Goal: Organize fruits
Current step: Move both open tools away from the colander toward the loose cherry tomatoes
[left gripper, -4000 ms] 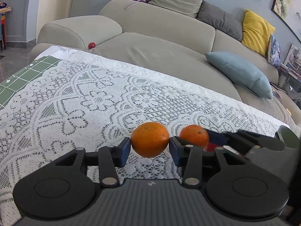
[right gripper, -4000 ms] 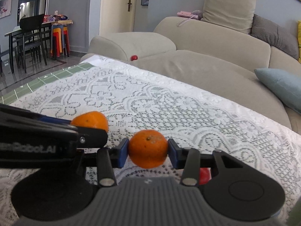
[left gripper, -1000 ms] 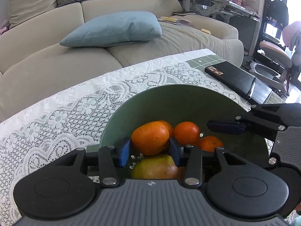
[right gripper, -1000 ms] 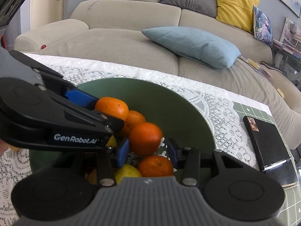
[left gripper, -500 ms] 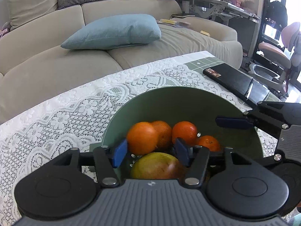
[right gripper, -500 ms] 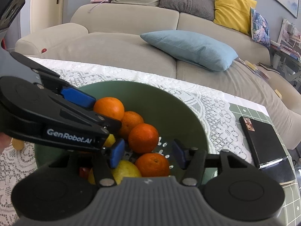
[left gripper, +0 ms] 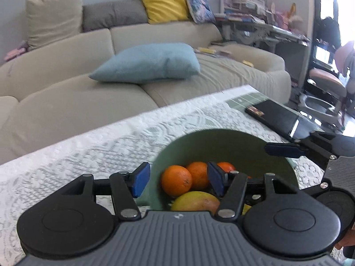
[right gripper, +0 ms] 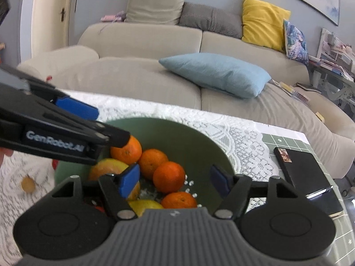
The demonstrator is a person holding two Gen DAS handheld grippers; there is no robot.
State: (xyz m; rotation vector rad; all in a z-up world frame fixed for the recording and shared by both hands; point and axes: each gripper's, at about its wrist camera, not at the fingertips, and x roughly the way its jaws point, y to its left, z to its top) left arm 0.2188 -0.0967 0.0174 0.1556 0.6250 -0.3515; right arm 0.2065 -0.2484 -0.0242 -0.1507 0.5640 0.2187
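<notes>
Tongs (left gripper: 177, 178) (right gripper: 174, 178) agape — above bowl rim (right gripper: 221, 153)

**Living room around the tabletop**

A white lace cloth (right gripper: 239, 133) covers the tabletop (right gripper: 286, 140), whose green grid surface shows at the right end. A black notebook (right gripper: 306, 173) lies there, a pen clipped at its near edge. Behind stands a beige sofa (right gripper: 137, 82) bearing a light blue pillow (right gripper: 217, 73), a yellow cushion (right gripper: 263, 23), a grey checked cushion (right gripper: 206, 23) and a beige cushion (right gripper: 155, 0). A cluttered desk (left gripper: 261, 26) stands to the right.
</notes>
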